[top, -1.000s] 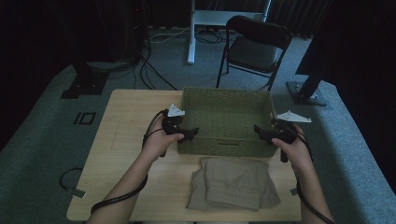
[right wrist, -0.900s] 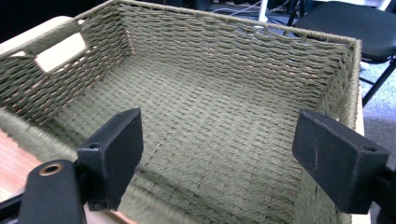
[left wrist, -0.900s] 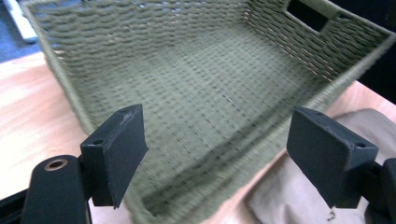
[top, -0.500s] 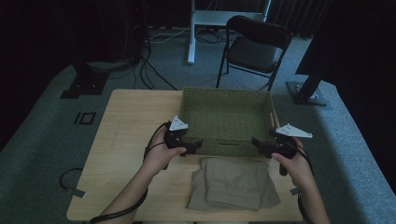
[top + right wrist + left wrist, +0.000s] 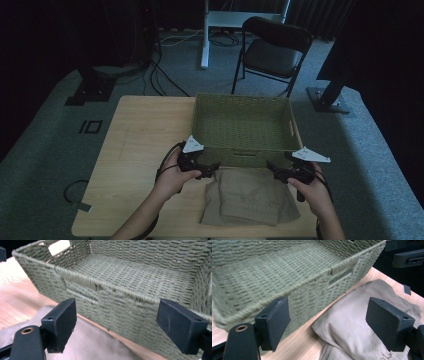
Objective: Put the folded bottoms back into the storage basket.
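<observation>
An empty green woven basket (image 5: pixel 243 107) stands at the back right of the wooden table (image 5: pixel 140 135). In front of it lies a folded beige cloth (image 5: pixel 250 197). My left gripper (image 5: pixel 212 169) hovers open at the cloth's upper left corner, beside the basket's front wall (image 5: pixel 312 287). My right gripper (image 5: pixel 272 168) hovers open at the cloth's upper right corner. In the left gripper view the cloth (image 5: pixel 352 325) lies between and below the jaws. The right gripper view looks over the basket's front rim (image 5: pixel 100 286), with the cloth (image 5: pixel 82 342) beneath the jaws.
A black folding chair (image 5: pixel 272 47) and a white stand leg (image 5: pixel 205 35) are behind the table on grey carpet. Cables (image 5: pixel 150 70) run across the floor at back left. The table's left half (image 5: pixel 130 150) is bare wood.
Both grippers have drawn back from the basket's front corners toward the person and come lower, now sitting at the cloth's upper corners. The basket and cloth have not moved.
</observation>
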Available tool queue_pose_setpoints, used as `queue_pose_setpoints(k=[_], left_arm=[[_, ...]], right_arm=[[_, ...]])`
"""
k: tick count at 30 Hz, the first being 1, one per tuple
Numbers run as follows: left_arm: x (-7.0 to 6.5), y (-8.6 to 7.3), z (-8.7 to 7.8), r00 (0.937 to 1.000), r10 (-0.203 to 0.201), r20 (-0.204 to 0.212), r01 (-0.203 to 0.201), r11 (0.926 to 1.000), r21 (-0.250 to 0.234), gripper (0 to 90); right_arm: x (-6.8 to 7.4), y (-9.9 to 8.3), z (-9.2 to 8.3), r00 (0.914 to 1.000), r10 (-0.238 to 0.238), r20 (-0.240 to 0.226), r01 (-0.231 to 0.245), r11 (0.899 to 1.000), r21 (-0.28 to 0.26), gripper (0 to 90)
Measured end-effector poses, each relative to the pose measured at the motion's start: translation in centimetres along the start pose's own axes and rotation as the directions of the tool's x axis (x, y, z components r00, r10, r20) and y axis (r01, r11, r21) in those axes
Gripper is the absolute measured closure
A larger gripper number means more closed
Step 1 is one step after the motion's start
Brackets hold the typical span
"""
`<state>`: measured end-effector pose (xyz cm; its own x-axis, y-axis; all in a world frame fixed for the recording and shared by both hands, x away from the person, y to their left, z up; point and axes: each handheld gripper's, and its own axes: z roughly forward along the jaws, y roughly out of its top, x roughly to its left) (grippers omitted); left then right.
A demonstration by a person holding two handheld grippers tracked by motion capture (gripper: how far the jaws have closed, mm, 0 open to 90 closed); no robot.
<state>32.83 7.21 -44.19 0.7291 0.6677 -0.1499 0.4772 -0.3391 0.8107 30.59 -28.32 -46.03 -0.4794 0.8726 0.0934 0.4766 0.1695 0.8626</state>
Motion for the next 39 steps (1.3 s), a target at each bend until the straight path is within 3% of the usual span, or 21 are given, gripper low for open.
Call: queue_pose_setpoints(k=[7, 23, 24, 29, 30, 34, 39], left_arm=[[-0.7, -0.9, 0.6, 0.9999, 0.006, 0.015, -0.006, 0.9998, 0.02, 20.3], [-2.2, -3.3, 3.5, 0.9997, 0.001, 0.026, -0.003, 0.9982, 0.061, 19.3], [-2.2, -3.7, 3.9, 0.9999, 0.01, 0.01, -0.011, 0.9971, 0.075, 19.3], [-2.4, -4.4, 4.7, 0.9998, -0.009, 0.015, 0.008, 0.9959, 0.09, 19.3], [-2.6, -4.9, 5.1, 0.9999, -0.01, 0.012, 0.009, 0.9938, 0.111, 19.3], [-3.1, -5.9, 5.8, 0.9999, 0.006, 0.011, -0.007, 0.9905, 0.137, 19.3], [-3.4, -6.6, 6.3, 0.9999, 0.012, -0.001, -0.012, 0.9872, 0.159, 19.2]], right_arm=[[0.3, -1.0, -0.1, 1.0, -0.004, -0.004, 0.004, 1.0, 0.011, 16.1], [-1.1, -5.9, 0.7, 0.9981, 0.017, 0.058, -0.022, 0.997, 0.078, 16.1], [-1.4, -6.5, 0.9, 0.9977, 0.022, 0.064, -0.028, 0.995, 0.092, 16.1], [-1.7, -7.6, 1.1, 0.997, 0.054, 0.056, -0.06, 0.991, 0.116, 16.1], [-1.7, -8.1, 1.2, 0.9955, 0.068, 0.066, -0.076, 0.989, 0.13, 16.1], [-1.9, -9.2, 1.6, 0.9937, 0.066, 0.091, -0.08, 0.983, 0.168, 15.7], [-1.8, -9.8, 1.8, 0.9932, 0.08, 0.085, -0.094, 0.979, 0.181, 14.0]])
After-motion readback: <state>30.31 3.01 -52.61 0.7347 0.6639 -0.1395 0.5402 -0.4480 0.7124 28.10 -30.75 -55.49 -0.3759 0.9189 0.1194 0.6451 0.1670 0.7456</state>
